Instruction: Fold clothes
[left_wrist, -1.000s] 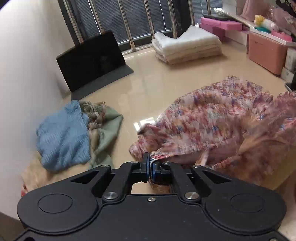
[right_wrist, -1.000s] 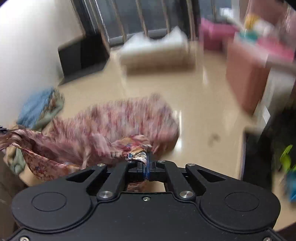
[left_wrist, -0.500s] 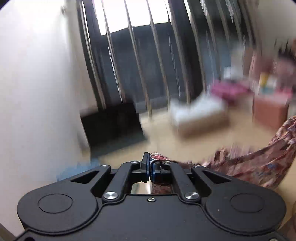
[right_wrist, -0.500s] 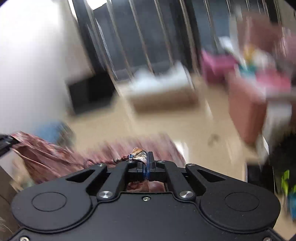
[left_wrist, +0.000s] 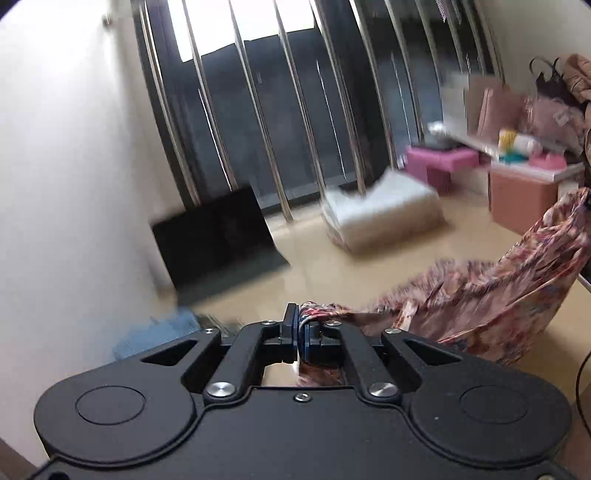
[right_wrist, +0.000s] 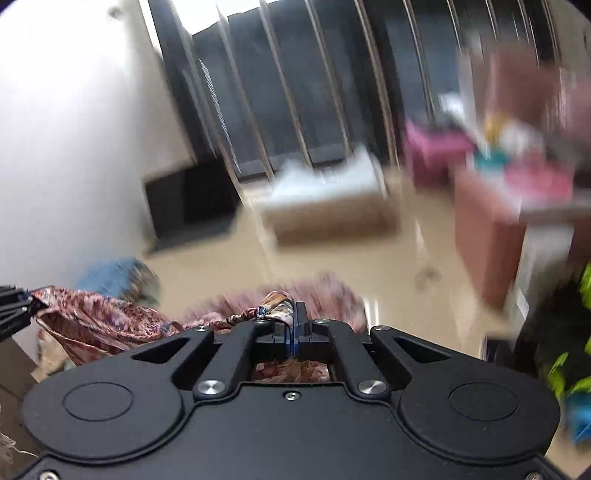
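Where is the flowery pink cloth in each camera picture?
Left wrist: the flowery pink cloth runs from the left gripper up to the right edge.
Right wrist: it stretches from the right gripper to the left edge.
Shared landmark: the folded white bedding by the window.

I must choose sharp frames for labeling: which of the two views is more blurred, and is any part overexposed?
Right wrist view: heavy motion blur; the pink boxes smear, only the right hand-held gripper is sharp. Left wrist view: milder blur; the floral garment stays readable, the window top is blown out.
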